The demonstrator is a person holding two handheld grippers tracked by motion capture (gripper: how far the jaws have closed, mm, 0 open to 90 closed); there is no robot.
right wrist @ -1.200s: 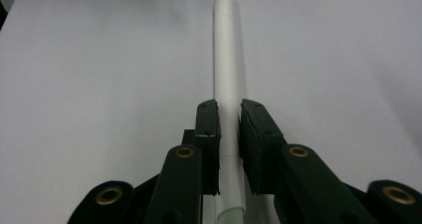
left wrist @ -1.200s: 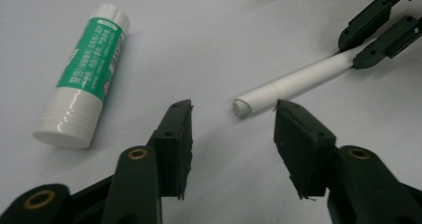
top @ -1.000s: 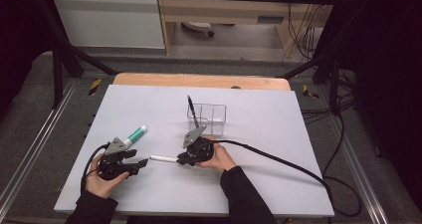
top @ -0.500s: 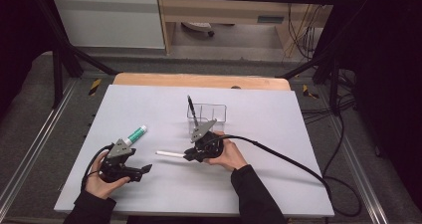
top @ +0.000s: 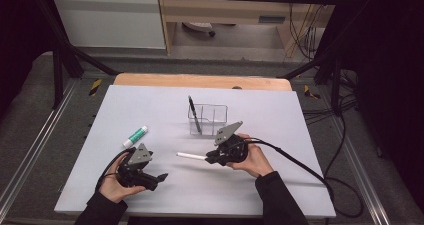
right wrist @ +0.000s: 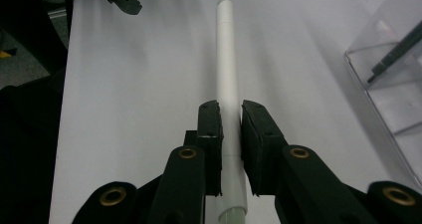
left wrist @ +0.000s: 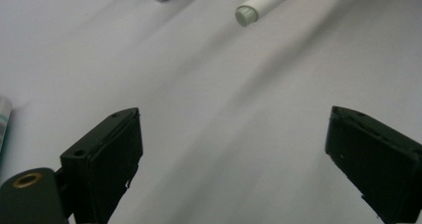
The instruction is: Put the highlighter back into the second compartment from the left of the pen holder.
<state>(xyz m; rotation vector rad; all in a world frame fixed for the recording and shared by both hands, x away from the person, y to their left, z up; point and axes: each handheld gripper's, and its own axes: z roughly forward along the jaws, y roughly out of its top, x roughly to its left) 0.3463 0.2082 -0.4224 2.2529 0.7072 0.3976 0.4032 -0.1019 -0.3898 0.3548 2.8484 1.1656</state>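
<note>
My right gripper [top: 209,158] is shut on a white pen [top: 190,156], which sticks out level to the left just above the table; in the right gripper view the pads clamp the pen [right wrist: 225,50] near its rear end. My left gripper [top: 156,181] hovers low at the front left, open, its jaws having just been opening with nothing between them. In the left gripper view its own wide gap [left wrist: 234,129] frames bare table, with the pen's capped tip [left wrist: 263,0] farther off. A clear box [top: 215,116] holds a black pen [top: 194,114] that leans to the left.
A green and white glue stick [top: 135,136] lies on the white tabletop [top: 300,135] just beyond the left gripper. The clear box [right wrist: 393,84] stands close to the right gripper's right side. Cables trail from both grippers, the right one off the table's right edge.
The right gripper has carried the white pen to the right and upward, nearer the box. The left gripper has pulled away from the pen's tip toward the front, with its jaws spread wider.
</note>
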